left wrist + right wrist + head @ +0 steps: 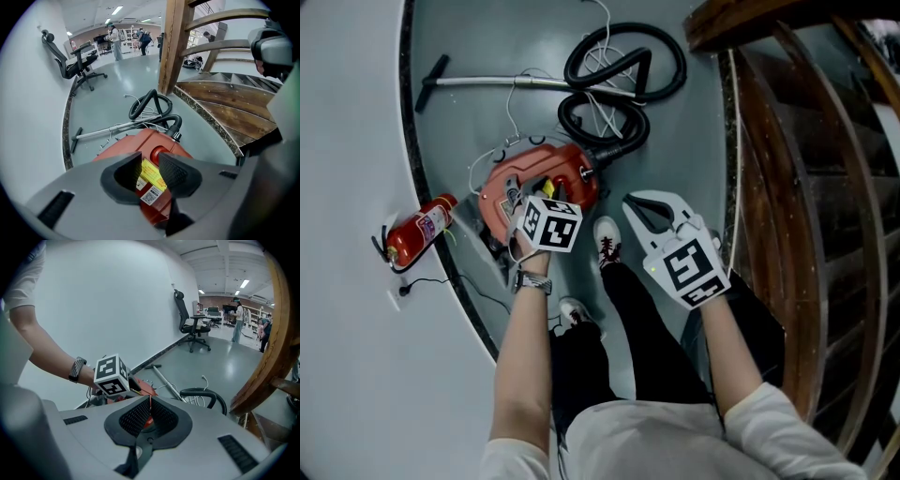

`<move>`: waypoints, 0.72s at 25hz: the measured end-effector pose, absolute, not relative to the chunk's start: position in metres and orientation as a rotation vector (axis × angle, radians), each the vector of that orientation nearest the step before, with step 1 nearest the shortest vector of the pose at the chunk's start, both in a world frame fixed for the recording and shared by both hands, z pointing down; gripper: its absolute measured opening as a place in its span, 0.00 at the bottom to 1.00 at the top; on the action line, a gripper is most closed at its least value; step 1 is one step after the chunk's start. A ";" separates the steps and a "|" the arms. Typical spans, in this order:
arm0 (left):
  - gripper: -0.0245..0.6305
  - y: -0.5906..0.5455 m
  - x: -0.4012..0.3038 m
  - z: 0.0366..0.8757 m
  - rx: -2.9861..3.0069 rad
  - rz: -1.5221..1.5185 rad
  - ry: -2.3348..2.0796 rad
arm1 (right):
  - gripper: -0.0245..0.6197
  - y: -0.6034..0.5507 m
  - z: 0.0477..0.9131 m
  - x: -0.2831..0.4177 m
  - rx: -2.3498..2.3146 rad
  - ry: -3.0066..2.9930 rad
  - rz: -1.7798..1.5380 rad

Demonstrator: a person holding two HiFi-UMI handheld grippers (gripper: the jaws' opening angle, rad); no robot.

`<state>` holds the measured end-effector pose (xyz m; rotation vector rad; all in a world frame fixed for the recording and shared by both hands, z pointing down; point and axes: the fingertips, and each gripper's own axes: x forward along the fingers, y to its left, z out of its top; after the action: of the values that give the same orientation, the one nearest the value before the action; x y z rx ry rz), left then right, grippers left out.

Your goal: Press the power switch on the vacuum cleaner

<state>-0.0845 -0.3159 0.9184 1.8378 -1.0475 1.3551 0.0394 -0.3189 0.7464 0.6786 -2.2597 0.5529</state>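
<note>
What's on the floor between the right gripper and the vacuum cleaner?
In the head view, mostly bare floor separates the right gripper from the vacuum cleaner; the person's shoe pokes in just below.

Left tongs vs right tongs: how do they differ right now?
Left tongs stand open; right tongs are shut. Left tongs hang over the red vacuum, with its yellow label showing in the gap. Right tongs sit off to the vacuum's side, above the person's legs. Both are empty.
</note>
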 end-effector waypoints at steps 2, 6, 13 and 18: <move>0.22 -0.317 -0.086 0.919 1.824 1.354 -1.062 | 0.08 -0.318 0.748 0.041 0.680 -2.255 0.553; 0.22 -0.318 -0.086 0.919 1.809 1.351 -1.062 | 0.08 -0.319 0.751 0.045 0.686 -2.243 0.557; 0.23 -0.318 -0.087 0.920 1.781 1.356 -1.072 | 0.08 -0.320 0.751 0.046 0.690 -2.253 0.561; 0.23 -0.319 -0.087 0.921 1.780 1.358 -1.079 | 0.08 -0.320 0.754 0.042 0.668 -2.261 0.560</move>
<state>-0.0874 -0.3186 0.9210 1.7804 -1.0786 1.3576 0.0425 -0.3202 0.7538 0.6683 -2.2608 0.5602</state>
